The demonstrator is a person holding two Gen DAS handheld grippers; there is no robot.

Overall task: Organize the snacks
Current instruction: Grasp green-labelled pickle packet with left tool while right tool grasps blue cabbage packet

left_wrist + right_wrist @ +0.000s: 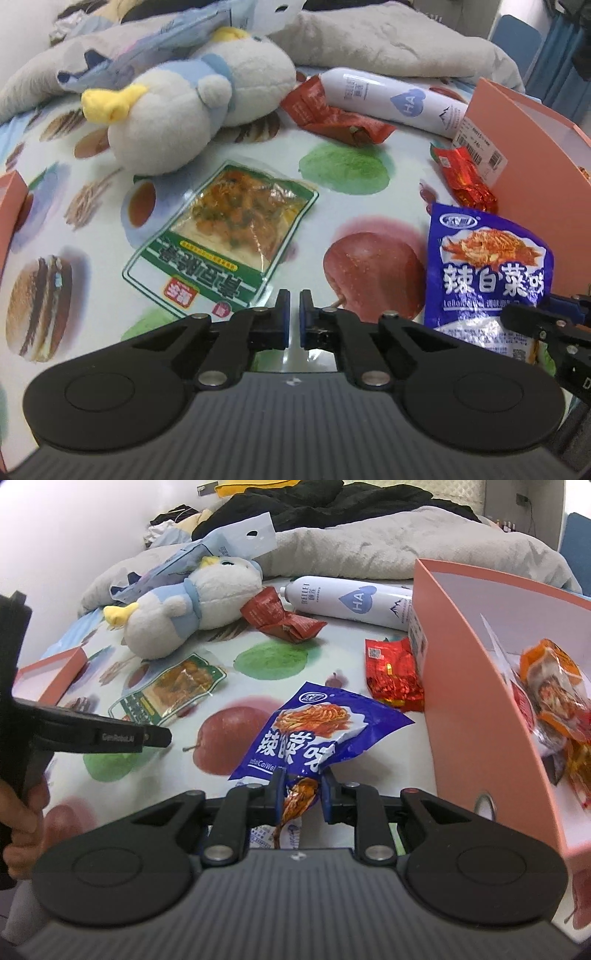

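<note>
The right gripper [301, 794] has its jaws clamped on the near edge of the blue snack packet [314, 734], which lies just left of the pink box [476, 686] that holds orange packets [554, 690]. The left gripper [291, 317] hovers with its jaws almost closed on nothing, near the green snack packet [225, 236] lying flat on the fruit-print sheet [343, 166]. Two red packets [393, 674] and a white bottle [351, 602] lie farther back beside a plush toy [192, 107].

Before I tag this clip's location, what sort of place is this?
Probably a bedroom: snacks lie on a fruit-print sheet spread over a bed, with a rumpled grey blanket behind, a plush duck, and clothes piled at the back.
</note>
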